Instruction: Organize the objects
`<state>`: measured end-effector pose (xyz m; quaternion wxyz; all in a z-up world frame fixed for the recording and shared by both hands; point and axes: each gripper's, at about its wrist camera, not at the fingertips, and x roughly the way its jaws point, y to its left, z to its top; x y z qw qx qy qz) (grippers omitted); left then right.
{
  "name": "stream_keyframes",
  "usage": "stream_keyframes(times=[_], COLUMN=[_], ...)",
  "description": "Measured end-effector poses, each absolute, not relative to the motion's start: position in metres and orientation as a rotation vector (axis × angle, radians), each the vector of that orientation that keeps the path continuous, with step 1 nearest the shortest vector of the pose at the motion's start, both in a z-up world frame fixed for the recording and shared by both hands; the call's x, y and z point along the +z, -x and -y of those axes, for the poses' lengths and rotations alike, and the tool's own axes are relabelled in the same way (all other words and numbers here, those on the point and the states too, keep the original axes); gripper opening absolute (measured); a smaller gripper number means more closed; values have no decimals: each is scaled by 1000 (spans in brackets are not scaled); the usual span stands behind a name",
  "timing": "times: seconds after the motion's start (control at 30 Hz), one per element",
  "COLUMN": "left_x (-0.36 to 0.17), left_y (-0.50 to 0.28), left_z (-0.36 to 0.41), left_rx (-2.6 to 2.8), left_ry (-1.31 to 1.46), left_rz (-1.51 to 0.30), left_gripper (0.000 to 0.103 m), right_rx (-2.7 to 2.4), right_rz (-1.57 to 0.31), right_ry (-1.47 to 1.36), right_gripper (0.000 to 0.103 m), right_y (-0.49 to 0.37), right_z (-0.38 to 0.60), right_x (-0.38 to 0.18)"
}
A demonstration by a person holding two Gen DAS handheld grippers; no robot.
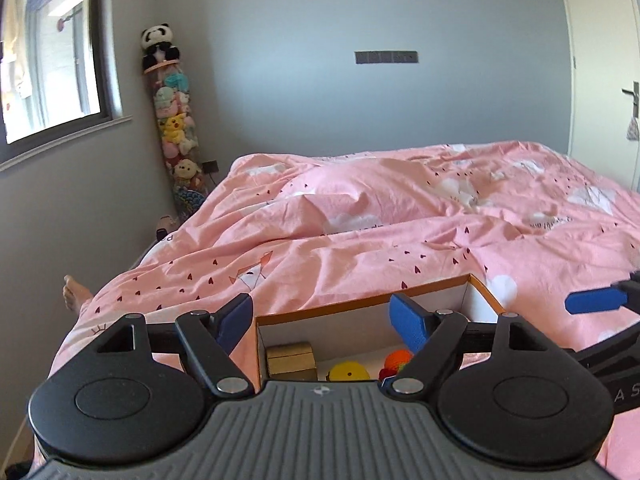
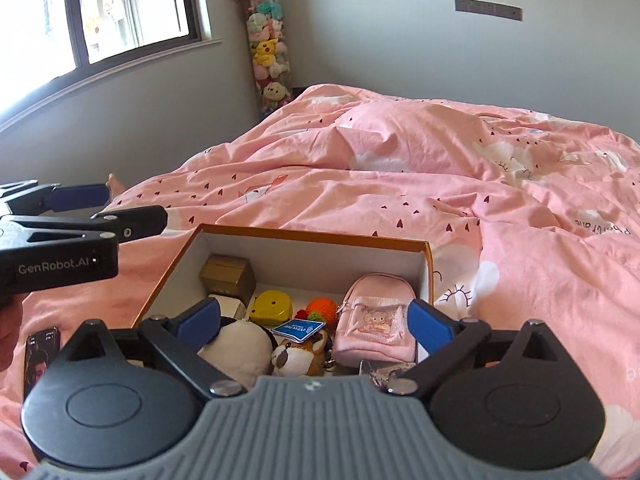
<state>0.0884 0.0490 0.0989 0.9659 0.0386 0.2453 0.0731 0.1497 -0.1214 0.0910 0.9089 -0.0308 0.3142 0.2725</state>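
Pink cotton bedding printed with small hearts and clouds [image 2: 400, 184] fills most of both views, and low in the centre of the right wrist frame sits the open cardboard box with an orange rim and white inside [image 2: 312, 236], where the task's things are gathered: a gold cardboard cube [image 2: 228, 276] in the upper left of the box, a yellow rounded plastic toy [image 2: 272, 308] and an orange crocheted ball [image 2: 322, 306] in the middle, a white and black plush [image 2: 238, 346] and a brown plush puppy with a blue tag [image 2: 300, 354] along the lower edge, and a pink miniature backpack pouch [image 2: 374, 320] at the right wall. Right gripper [image 2: 316, 322] hovers over the near part of the box with its blue-padded jaws spread wide and nothing between them; left gripper [image 1: 322, 320] hangs at the box's left rim, jaws likewise apart and empty. A dark phone [image 2: 42, 350] lies on the bedding at lower left of the right wrist frame, outside the box. Judging from this, most items are already stowed, so the step in hand seems to be tidying or fetching a remaining piece; doing it well calls for a straight vertical approach clear of the thin rim, a grip on a firm part, not loose fabric, and the left gripper steadying the light box on the soft quilt
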Motion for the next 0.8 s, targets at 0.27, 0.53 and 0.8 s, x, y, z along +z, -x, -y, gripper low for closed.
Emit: stream_keyframes(times=[0.27, 0.53, 0.8], left_x=[79, 37, 15], left_y=[-48, -41, -39], left_z=[-31, -31, -31], left_rx=[347, 315, 309], left_ry=[-54, -23, -5], left_rz=[-366, -486, -581], left_gripper=[99, 99, 99], right_rx=[427, 347, 336], right_rz=[-471, -449, -547], right_ry=[19, 65, 32], right_gripper=[102, 102, 102], right_y=[-97, -74, -78], right_z=[138, 133, 134], right_x=[90, 56, 26])
